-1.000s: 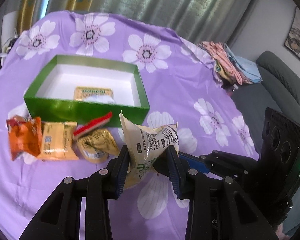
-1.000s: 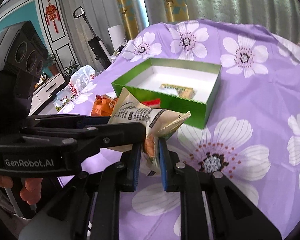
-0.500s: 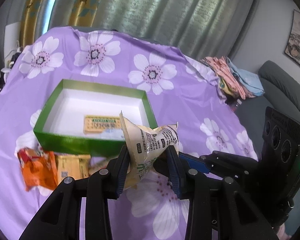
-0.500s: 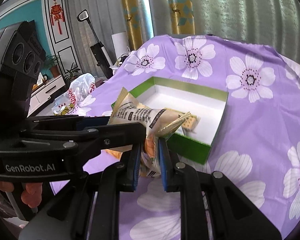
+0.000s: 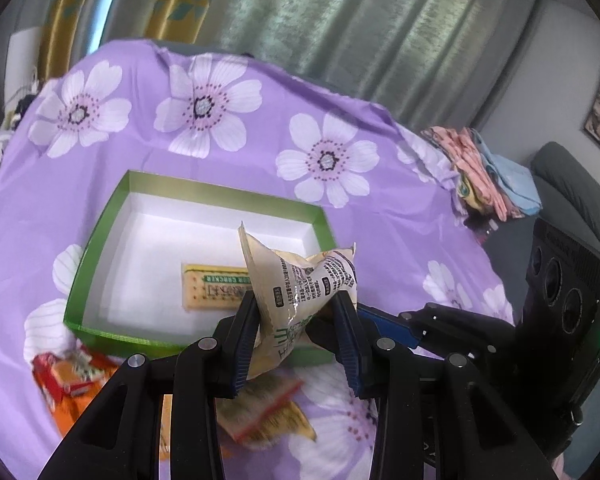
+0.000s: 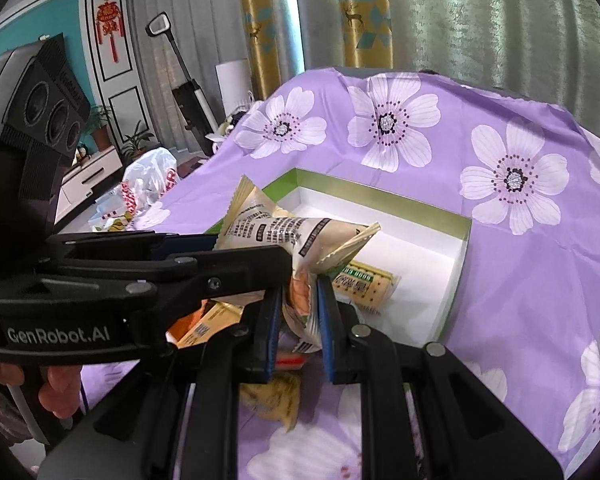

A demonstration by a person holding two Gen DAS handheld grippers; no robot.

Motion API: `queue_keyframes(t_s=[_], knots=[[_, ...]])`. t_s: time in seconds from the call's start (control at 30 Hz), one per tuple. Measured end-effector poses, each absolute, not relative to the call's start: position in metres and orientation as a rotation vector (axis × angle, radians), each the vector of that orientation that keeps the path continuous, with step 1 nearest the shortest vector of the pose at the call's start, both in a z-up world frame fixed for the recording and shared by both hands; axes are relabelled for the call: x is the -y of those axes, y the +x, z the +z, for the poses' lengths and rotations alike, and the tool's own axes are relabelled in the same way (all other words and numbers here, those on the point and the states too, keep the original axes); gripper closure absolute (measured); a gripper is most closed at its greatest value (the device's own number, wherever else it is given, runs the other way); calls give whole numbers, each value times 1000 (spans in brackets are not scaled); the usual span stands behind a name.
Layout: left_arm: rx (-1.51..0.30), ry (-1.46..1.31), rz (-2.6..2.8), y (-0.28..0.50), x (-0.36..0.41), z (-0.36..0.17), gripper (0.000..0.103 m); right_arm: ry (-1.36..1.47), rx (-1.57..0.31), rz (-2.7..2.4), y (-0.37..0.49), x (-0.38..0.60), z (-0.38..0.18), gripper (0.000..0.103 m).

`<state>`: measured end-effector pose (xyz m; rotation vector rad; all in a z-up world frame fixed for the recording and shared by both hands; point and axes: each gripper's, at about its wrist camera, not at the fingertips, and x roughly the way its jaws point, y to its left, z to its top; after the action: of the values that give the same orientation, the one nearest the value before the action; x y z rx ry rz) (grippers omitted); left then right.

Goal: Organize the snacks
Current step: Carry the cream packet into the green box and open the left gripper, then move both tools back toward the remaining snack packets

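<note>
The left gripper (image 5: 296,328) was clamped on a cream snack bag (image 5: 300,284), its blue-padded fingers pressing both sides of the crumpled packet. The right gripper (image 6: 298,320) pinched the same bag at its lower end, jaws drawn almost together with only the thin foil between them. Held by both tools, the snack bag hung in the air over the near wall of a green box (image 5: 100,240), its printed top corner poking up above the box's white floor. Inside the box lay one flat cracker packet (image 5: 216,292), close to the near wall and partly hidden behind the bag in the left wrist view. The box sat on a table under a purple cloth with white flowers (image 5: 204,108). Outside the box, on the near side, lay an orange packet (image 5: 64,392) and a yellow packet with a red strip (image 5: 260,416), both blurred. In the right wrist view a person's fingers (image 6: 56,388) showed beneath the left tool's handle. Folded clothes (image 5: 488,168) lay past the cloth's far right edge
</note>
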<state>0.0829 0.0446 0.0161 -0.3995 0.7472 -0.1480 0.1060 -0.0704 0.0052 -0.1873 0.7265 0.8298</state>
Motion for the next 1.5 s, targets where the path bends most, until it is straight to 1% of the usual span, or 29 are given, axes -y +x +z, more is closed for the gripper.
queue_keyframes(t_s=[0.23,0.37,0.4,0.43,0.47,0.5,0.53,0.57,0.6,0.67,0.77,0.87,0.93,1.0,1.3,1.5], knots=[[-822,-437,-126,112,-65,-7,65,-197,-798,826,139,48,-16,84],[-864,-471,-106,122,-73,-23,65,-210,-838,818,149,37,-31,82],[-873,-474,-97,125,-75,-27,65,-211,-843,816,150,36,-34,81],[-876,-474,-91,126,-76,-28,65,-212,-843,807,151,35,-35,74],[-881,-475,-79,127,-77,-30,60,-214,-835,788,152,36,-36,66],[-892,-477,-61,128,-79,-31,47,-211,-832,776,152,37,-37,54],[-897,-484,-54,129,-82,-32,40,-201,-831,771,153,39,-36,52],[-893,-497,-44,127,-86,-33,31,-177,-828,775,152,45,-34,52],[-882,-504,-34,123,-90,-31,31,-161,-825,775,152,50,-32,53],[-874,-512,-20,118,-96,-29,30,-143,-811,764,147,62,-28,52],[-857,-522,-19,106,-102,-22,25,-122,-799,757,140,75,-21,48],[-834,-492,-17,86,-101,-12,25,-91,-792,765,126,90,-15,44],[-824,-475,-23,73,-96,-7,24,-70,-789,780,113,99,-13,39],[-817,-465,-38,54,-89,-2,23,-61,-793,793,102,104,-13,36],[-870,-460,-34,-13,-64,1,23,-64,-816,848,52,113,-23,36],[-879,-500,11,-41,-64,-5,23,-59,-867,867,43,113,-35,36]])
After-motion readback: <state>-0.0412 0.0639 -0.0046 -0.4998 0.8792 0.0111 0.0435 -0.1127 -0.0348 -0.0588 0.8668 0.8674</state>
